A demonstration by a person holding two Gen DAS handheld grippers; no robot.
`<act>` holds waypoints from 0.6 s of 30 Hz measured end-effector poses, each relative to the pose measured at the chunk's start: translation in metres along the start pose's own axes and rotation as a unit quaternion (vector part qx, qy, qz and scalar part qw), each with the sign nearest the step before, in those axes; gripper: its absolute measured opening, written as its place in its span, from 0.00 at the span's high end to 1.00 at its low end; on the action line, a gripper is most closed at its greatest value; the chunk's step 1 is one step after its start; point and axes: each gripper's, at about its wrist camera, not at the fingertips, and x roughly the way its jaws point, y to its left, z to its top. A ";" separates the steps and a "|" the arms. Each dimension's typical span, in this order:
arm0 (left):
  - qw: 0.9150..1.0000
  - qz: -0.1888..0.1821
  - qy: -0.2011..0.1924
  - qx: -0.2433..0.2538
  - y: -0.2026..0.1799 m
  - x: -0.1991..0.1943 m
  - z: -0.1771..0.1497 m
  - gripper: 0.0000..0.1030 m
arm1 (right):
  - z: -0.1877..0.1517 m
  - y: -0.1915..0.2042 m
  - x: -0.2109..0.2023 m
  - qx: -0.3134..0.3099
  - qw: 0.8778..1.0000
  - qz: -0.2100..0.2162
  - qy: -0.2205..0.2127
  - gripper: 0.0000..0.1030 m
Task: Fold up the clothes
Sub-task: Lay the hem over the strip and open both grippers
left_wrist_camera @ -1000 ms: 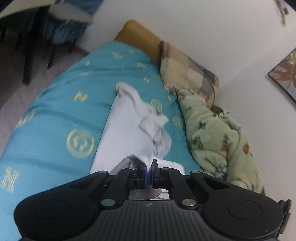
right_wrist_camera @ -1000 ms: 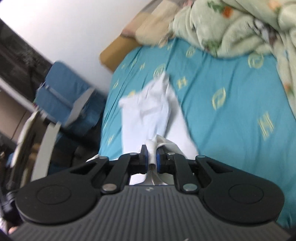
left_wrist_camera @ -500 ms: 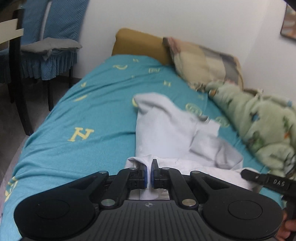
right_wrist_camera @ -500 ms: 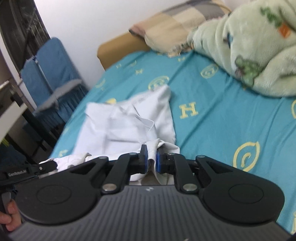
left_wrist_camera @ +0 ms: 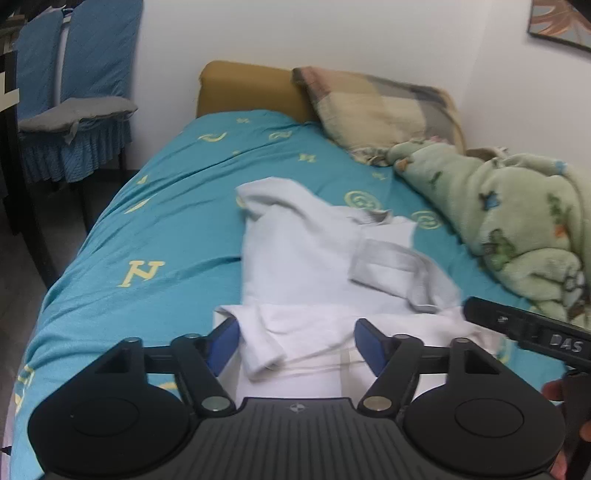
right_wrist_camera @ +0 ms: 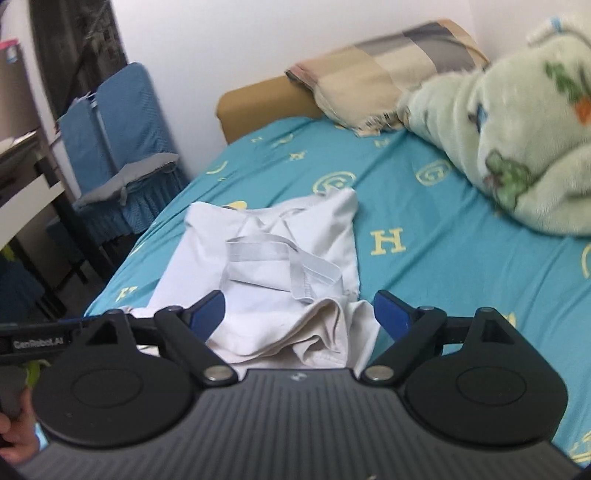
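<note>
One rumpled white cotton garment [left_wrist_camera: 314, 258], creased.

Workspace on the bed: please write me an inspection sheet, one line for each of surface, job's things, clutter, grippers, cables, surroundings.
Surface: bed with a teal sheet bearing yellow letters and rings, lightly creased.
Job's things: one white garment, partly folded, its near edge rumpled, lying on the sheet.
Clutter: green fleece blanket bunched along the wall side; checked pillow at the head.
Grippers: left gripper and right gripper both with jaws opening; the garment's near edge lies between the fingers, pads not pressing on it.
Cables: nothing seen.
Surroundings: blue-covered chairs with a grey cushion beside the bed; ochre headboard; white wall; framed picture at upper right.
</note>
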 end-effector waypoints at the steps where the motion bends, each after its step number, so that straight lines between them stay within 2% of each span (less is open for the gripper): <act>1: 1.000 0.003 -0.007 0.004 -0.003 -0.008 -0.001 0.21 | 0.000 0.002 -0.006 -0.003 1.000 -0.001 -0.004 0.14; 5: 0.999 0.010 -0.033 0.021 -0.014 -0.042 -0.003 0.20 | 0.002 0.011 -0.040 -0.003 0.999 0.005 -0.032 0.14; 9: 0.998 0.009 -0.056 0.022 -0.019 -0.079 -0.005 0.17 | 0.003 0.023 -0.073 -0.031 0.998 -0.014 -0.053 0.15; 10: 0.998 0.007 -0.059 0.020 -0.020 -0.087 -0.006 0.17 | 0.003 0.024 -0.081 -0.032 0.998 -0.010 -0.059 0.16; 11: 0.998 0.006 -0.062 0.020 -0.022 -0.095 -0.006 0.17 | 0.002 0.025 -0.088 -0.031 0.998 -0.008 -0.063 0.23; 12: 0.998 0.005 -0.064 0.019 -0.023 -0.102 -0.007 0.17 | 0.002 0.025 -0.093 -0.028 0.997 -0.009 -0.065 0.26; 15: 0.997 0.002 -0.072 0.019 -0.027 -0.124 -0.010 0.17 | 0.005 0.025 -0.108 -0.019 0.997 -0.016 -0.073 0.26; 18: 0.998 0.001 -0.070 0.008 -0.029 -0.142 -0.013 0.16 | 0.009 0.027 -0.118 -0.010 0.997 0.002 -0.073 0.25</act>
